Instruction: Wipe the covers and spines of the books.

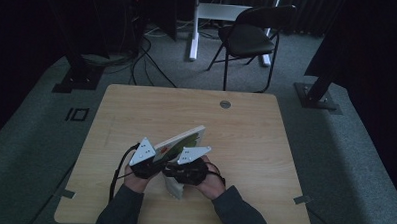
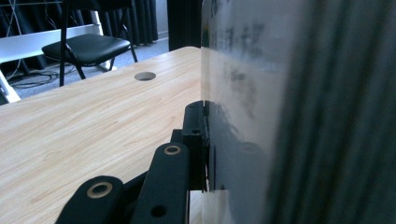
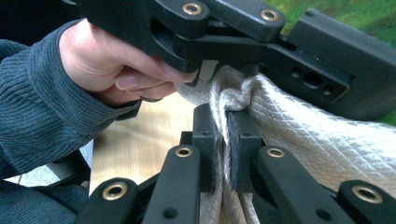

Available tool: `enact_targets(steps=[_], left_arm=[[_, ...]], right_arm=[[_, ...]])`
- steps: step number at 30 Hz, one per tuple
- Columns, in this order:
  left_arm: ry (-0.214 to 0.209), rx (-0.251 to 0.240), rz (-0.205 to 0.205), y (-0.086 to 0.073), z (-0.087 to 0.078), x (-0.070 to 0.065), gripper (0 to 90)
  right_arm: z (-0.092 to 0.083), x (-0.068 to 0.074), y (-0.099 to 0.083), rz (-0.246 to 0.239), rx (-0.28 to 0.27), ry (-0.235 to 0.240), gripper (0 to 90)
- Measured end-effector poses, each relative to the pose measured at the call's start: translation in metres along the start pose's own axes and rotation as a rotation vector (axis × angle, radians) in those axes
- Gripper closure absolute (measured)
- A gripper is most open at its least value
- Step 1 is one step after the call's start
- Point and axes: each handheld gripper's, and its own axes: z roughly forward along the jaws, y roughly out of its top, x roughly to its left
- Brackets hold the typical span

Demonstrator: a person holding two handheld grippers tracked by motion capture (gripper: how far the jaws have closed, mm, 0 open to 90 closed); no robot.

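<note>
While both hands meet over the near middle of the desk (image 1: 136,110), the left claw (image 1: 152,163) is clamped on a flat picture book (image 1: 183,140) that is tilted up off the wood, its printed face turned toward the person. Seen from the left gripper view, the book's pale cover (image 2: 243,93) stands on edge against the black jaw. Just beside it, the right claw (image 3: 223,140) is pinched tight on a bunched fold of white quilted cloth (image 3: 317,144), which hangs below the book. A black folding chair (image 1: 249,36) stands beyond the desk.
</note>
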Motion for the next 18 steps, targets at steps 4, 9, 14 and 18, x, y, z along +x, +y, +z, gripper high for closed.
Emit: enact_targets(steps=[4,9,14,18], left_arm=[[-0.001,-0.004,-0.004,0.0004,-0.0001,-0.0001,77.8],[-0.001,-0.006,-0.007,0.0004,0.0002,0.0000,77.8],[0.000,-0.008,-0.011,0.0004,0.0005,0.0000,77.8],[0.000,-0.011,-0.013,0.0006,0.0005,-0.0002,77.8]], right_arm=[[0.0003,0.0006,0.0006,0.000,-0.002,0.008,83.4],[0.0019,0.0014,0.0006,-0.002,0.000,0.014,83.4],[0.0034,0.0021,0.0003,0.000,0.006,0.020,83.5],[0.0066,0.0041,-0.0001,-0.008,0.013,0.028,83.4]])
